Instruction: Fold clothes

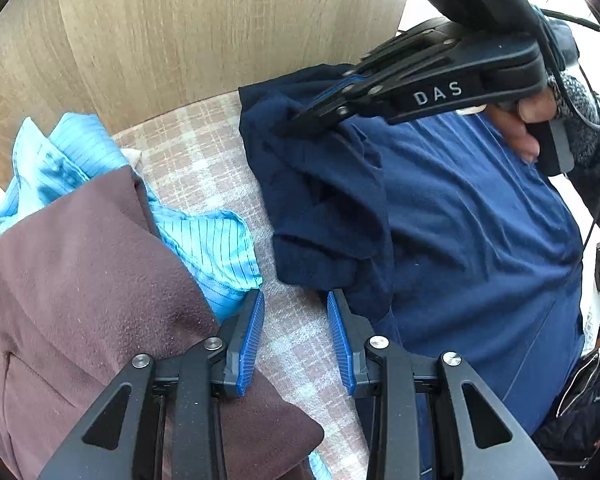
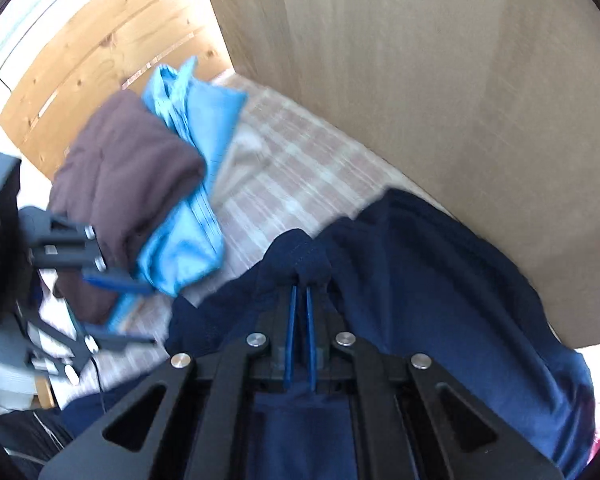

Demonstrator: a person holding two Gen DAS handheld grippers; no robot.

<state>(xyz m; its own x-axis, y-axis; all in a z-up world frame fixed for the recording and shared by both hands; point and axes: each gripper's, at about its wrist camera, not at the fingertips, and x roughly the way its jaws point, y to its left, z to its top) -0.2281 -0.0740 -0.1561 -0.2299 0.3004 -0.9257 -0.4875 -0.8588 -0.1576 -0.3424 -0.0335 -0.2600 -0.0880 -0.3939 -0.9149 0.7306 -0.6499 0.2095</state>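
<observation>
Left wrist view: your left tool stands partly open, holding nothing, angled down over the checked surface. Right wrist view: your right tool is pinched tight on the navy garment, pointing steeply down.

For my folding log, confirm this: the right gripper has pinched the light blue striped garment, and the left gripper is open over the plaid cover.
Wrong garment. The right gripper has pinched the navy garment, as the right wrist view shows. The left gripper is open over the plaid cover.
</observation>
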